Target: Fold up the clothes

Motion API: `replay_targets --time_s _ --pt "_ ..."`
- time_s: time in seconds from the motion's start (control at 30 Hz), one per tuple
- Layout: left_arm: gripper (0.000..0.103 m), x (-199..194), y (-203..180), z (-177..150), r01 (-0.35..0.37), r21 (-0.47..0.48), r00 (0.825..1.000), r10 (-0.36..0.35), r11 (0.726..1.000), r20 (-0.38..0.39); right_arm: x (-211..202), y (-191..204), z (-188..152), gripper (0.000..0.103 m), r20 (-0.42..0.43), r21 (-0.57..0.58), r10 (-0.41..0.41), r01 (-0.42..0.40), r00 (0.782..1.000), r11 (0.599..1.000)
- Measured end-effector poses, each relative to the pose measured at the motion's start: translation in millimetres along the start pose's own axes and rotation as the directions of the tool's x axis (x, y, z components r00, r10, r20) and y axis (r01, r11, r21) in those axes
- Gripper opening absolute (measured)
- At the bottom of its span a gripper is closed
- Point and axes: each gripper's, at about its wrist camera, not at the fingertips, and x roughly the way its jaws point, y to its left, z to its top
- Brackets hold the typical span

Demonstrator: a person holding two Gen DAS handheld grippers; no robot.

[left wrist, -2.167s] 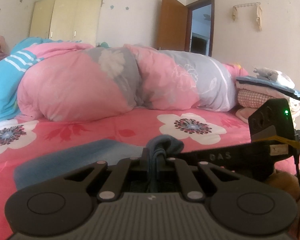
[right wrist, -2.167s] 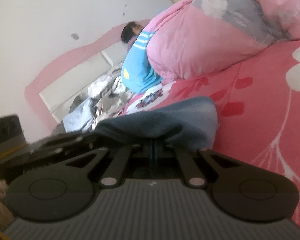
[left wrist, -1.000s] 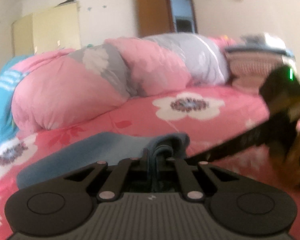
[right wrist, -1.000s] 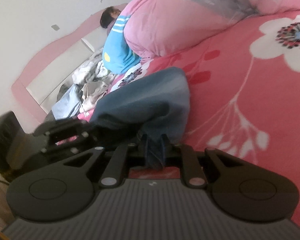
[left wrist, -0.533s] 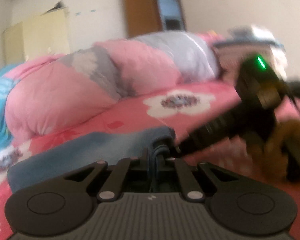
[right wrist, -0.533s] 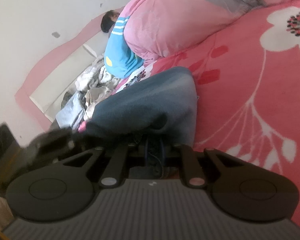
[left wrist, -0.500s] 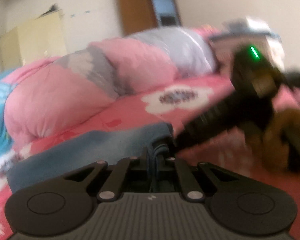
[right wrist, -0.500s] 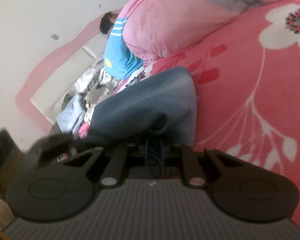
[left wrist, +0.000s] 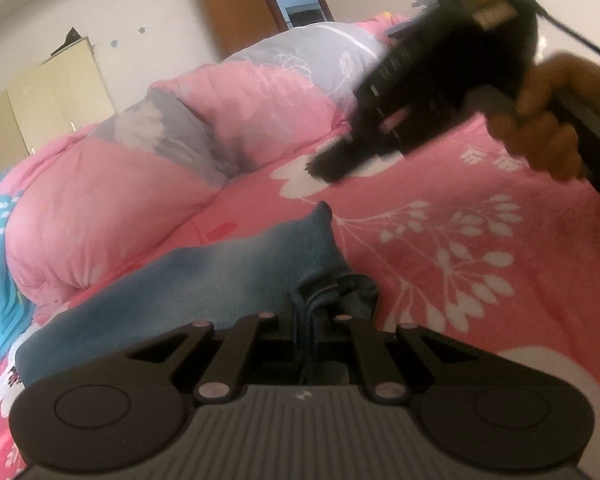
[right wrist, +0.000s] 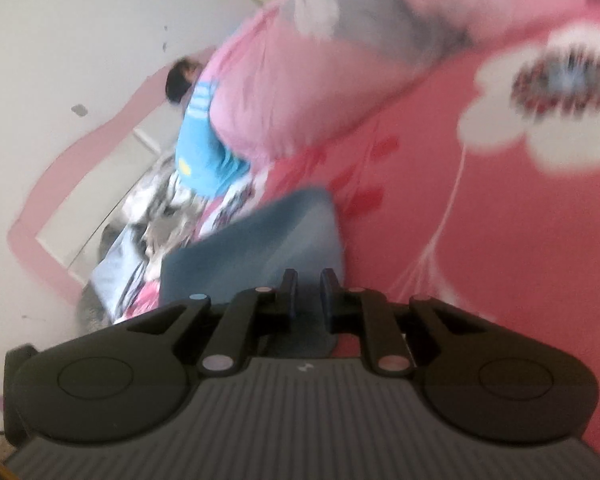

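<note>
- Left gripper (left wrist: 306, 312) is clamped on a bunched edge of the blue garment (left wrist: 204, 280).
- Right gripper (right wrist: 305, 285) stands slightly parted, holding nothing, above the pink bedsheet (right wrist: 500, 240).

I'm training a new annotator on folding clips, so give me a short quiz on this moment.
1. Which gripper's fingers pinch the blue garment?
2. True or false: the bed sheet under the garment is green.
3. In the left wrist view, the right gripper is: A) pressing on the garment, B) raised above the bed sheet, clear of the garment, C) out of view.

Key:
1. The left gripper.
2. False: it is pink with white flowers.
3. B.
</note>
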Motion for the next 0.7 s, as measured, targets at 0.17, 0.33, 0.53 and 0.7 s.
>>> replay_targets --time_s 0.17,0.33,0.53,0.7 --pt "0.008 0 0 1 0.000 0.001 1.000 0.000 1.000 -0.003 4 25 12 0.013 0.069 -0.098 0.073 -0.066 0.995 0.993" --pt "0.015 -9 9 0 0.032 -0.071 0.999 -0.033 0.997 -0.013 28 30 -11 0.011 -0.043 -0.201 0.024 -0.032 0.999 0.979" --pt "0.030 -43 31 1 0.111 -0.265 0.992 -0.089 0.958 0.092 33 -6 -28 0.007 -0.080 -0.060 0.042 -0.047 0.996 0.997" --pt "0.039 -50 53 11 0.128 -0.432 0.981 -0.050 0.893 0.187 32 -4 -33 0.007 -0.072 -0.061 0.035 -0.040 0.997 0.997"
